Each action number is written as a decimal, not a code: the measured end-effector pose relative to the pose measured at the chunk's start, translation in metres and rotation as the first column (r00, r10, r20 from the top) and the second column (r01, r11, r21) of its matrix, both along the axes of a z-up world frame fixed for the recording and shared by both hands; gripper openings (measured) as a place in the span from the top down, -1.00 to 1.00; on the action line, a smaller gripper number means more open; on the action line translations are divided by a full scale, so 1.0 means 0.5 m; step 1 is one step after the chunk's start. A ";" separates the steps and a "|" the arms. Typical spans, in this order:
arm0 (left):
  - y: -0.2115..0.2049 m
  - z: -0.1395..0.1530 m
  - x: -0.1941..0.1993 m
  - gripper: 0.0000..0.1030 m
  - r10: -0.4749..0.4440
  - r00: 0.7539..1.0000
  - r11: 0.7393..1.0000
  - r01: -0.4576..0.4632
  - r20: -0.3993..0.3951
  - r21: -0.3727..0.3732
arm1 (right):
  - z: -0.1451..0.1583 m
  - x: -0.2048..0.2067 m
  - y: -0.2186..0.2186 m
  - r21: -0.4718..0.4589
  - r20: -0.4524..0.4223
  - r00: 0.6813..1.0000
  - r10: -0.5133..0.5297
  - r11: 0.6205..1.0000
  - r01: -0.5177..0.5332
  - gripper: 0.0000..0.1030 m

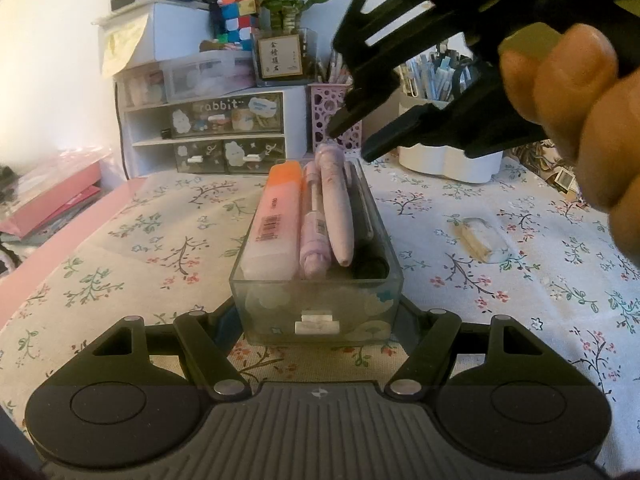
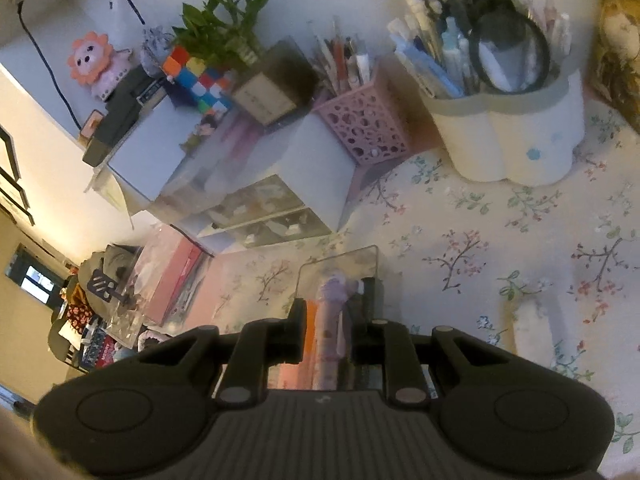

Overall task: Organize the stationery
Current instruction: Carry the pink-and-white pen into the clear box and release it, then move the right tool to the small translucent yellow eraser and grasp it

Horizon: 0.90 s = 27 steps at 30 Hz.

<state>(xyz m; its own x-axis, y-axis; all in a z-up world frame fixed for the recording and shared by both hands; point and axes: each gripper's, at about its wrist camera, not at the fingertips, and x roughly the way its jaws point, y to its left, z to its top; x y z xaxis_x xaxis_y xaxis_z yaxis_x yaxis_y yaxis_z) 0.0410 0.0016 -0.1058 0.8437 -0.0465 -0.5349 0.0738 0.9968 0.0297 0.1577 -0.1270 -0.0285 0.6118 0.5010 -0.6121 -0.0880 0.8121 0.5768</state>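
Left gripper (image 1: 320, 320) fingers clamp drawer (image 1: 316, 304); right gripper (image 1: 350, 142) fingers parted above pink pen (image 1: 334, 208). Risk: pen, propped on others, rolls out.

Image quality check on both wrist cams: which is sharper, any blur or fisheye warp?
Left wrist view: sharp on the clear drawer and orange highlighter; the right gripper and hand loom large, slightly soft; tablecloth bends toward the edges. Right wrist view: softer overall, smeared on the white pen holder and drawer cabinet; dim, warm cast; strong barrel distortion.
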 end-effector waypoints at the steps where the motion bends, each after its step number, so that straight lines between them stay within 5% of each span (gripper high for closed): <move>1: 0.000 0.000 0.000 -0.40 0.000 1.000 1.000 0.000 0.000 0.000 | 0.001 -0.002 -0.004 -0.001 0.002 1.000 -0.003 1.000 0.003 0.54; 8: 0.000 0.000 0.000 -0.40 0.000 1.000 1.000 0.000 0.000 -0.001 | -0.009 -0.023 -0.114 0.054 0.018 0.993 -0.119 0.992 0.118 0.54; 14: -0.001 0.000 0.000 -0.40 -0.003 1.000 1.000 0.003 0.000 -0.001 | -0.037 -0.060 -0.226 -0.043 0.047 0.962 -0.267 0.962 0.269 0.42; 22: -0.002 0.000 0.000 -0.40 -0.005 1.000 1.000 0.005 0.001 -0.001 | -0.074 -0.101 -0.152 -0.289 0.133 0.987 -0.093 0.949 0.128 0.20; 27: -0.001 0.000 0.000 -0.40 -0.005 1.000 1.000 0.005 0.001 -0.001 | -0.084 -0.116 -0.123 -0.349 0.171 0.985 -0.010 0.935 0.070 0.19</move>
<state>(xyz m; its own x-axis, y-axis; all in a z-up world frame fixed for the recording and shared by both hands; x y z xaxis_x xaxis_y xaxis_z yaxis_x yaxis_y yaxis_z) 0.0412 0.0011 -0.1058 0.8437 -0.0516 -0.5343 0.0790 0.9965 0.0284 0.0999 -0.1887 -0.0706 0.7338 0.2445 -0.6339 -0.1201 0.9650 0.2332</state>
